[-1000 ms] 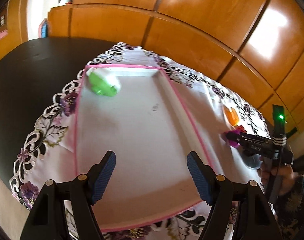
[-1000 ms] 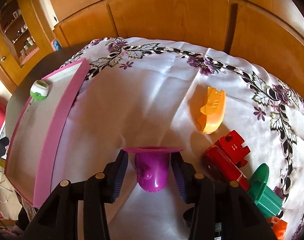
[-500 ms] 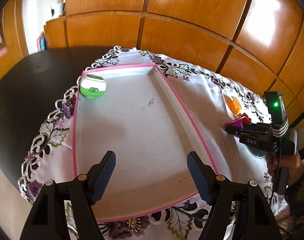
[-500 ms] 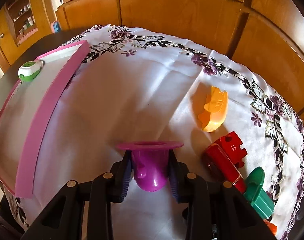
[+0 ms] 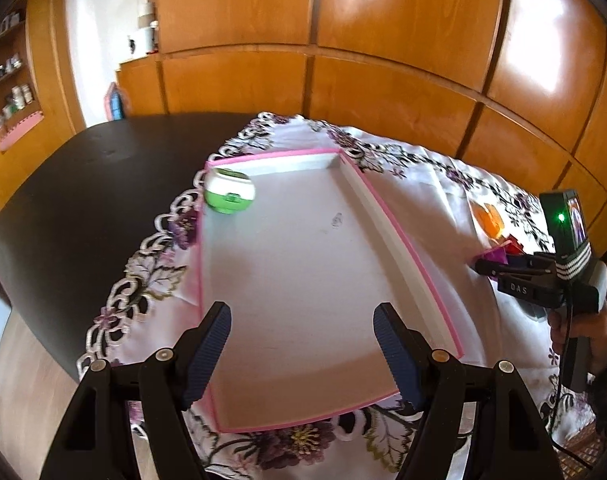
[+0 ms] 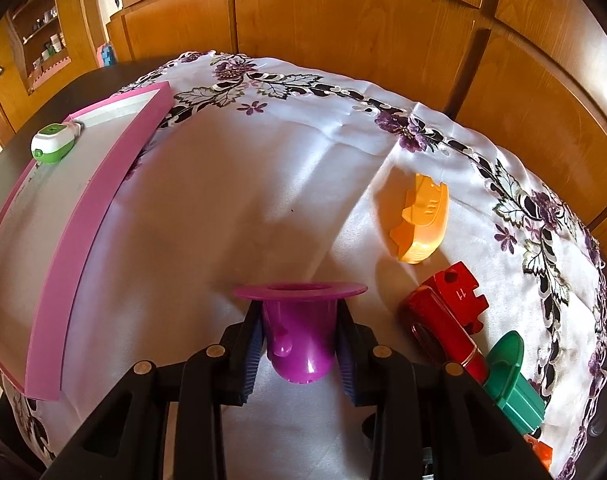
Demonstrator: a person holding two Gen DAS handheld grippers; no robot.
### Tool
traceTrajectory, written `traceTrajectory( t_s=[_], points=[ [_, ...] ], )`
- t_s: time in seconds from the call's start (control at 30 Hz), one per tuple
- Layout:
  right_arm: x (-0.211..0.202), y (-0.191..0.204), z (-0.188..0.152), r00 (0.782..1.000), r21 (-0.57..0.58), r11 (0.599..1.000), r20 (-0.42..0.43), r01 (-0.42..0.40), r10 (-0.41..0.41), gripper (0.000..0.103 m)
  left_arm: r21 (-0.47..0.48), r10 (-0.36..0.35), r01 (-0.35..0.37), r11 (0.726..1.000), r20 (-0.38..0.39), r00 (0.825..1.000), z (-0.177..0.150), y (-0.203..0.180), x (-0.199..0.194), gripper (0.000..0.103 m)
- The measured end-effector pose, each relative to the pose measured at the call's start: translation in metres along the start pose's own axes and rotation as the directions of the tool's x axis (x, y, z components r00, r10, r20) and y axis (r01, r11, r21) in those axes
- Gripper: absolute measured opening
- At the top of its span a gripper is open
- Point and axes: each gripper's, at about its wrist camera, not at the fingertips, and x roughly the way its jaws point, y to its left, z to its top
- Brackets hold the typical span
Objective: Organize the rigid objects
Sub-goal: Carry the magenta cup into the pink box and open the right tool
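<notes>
Over the tablecloth [image 6: 231, 208]: my right tool [image 6: 299, 344] is sitting clamped on the purple cup [image 6: 299, 336], pads pinching its body just under the wide rim
Left tool [image 5: 303, 344]: hanging over the pink tray [image 5: 399, 236] on the desk, fingers apart, holding nothing
Tray contents: only the green-and-white pot [image 5: 230, 194], sitting in the far corner
Waiting pile: orange piece [image 6: 421, 218], red block [image 6: 459, 296], red tube [image 6: 443, 332], green piece [image 6: 511, 376], lying beside the cup
Risk: cup body is tapering, so I'm guessing it could be slipping out mid-carry
Other risk: its rim catching the tray wall while crossing, tipping it
</notes>
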Motion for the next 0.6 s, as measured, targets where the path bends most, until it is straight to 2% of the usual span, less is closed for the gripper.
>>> traceTrajectory(
  t_s=[0.3, 0.43, 0.53, 0.6],
  points=[
    [-0.009, 0.004, 0.005, 1.0, 0.05, 0.999, 0.0, 0.02, -0.02, 0.032, -0.088, 0.057, -0.057, 0.994, 0.006, 0.998, -0.011, 0.042, -0.005, 0.074],
    [-0.042, 0.026, 0.019, 0.994, 0.066, 0.996, 0.086, -0.067, 0.062, 0.032, -0.134, 0.077, -0.078, 0.988, -0.009, 0.997, -0.02, 0.06, -0.002, 0.074],
    [-0.06, 0.064, 0.035, 0.981, -0.002, 0.988, 0.122, -0.152, 0.151, 0.032, -0.163, 0.079, -0.08, 0.983, -0.014, 0.997, -0.023, 0.069, 0.0, 0.074],
    [-0.062, 0.093, 0.045, 0.972, -0.05, 0.978, 0.116, -0.201, 0.205, 0.032, -0.178, 0.075, -0.076, 0.981, -0.012, 0.997, -0.024, 0.073, 0.0, 0.074]
  ],
)
